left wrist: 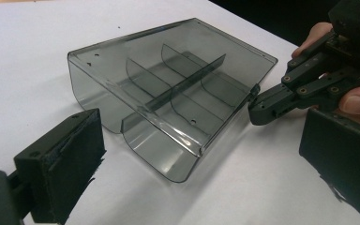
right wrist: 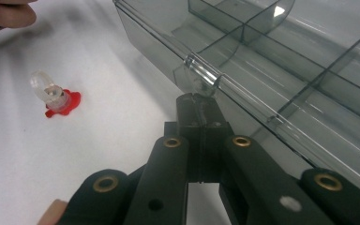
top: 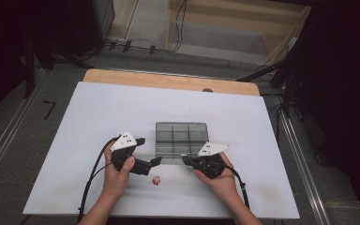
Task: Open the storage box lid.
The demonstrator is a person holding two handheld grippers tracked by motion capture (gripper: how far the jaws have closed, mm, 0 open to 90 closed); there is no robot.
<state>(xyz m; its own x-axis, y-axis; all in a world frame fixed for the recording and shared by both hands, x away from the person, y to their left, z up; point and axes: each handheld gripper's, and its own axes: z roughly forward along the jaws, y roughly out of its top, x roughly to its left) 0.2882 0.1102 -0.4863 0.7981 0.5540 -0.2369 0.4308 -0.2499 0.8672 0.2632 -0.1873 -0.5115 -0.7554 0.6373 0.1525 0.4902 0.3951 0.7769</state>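
High view: tray (top: 182,136) sits mid-table, toward the near edge, with the ring (top: 156,180) in front. Left gripper view: left gripper (left wrist: 206,154) spread, empty. Right gripper view: right gripper (right wrist: 198,101) pressed together at the tray's near rim; hold it steady.

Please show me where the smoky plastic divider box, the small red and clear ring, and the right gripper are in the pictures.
smoky plastic divider box (left wrist: 168,101), left gripper view, on its long middle divider.
small red and clear ring (right wrist: 56,99), right gripper view, on its clear top above the red base.
right gripper (right wrist: 198,104), right gripper view, at the tips of its shut jaws.
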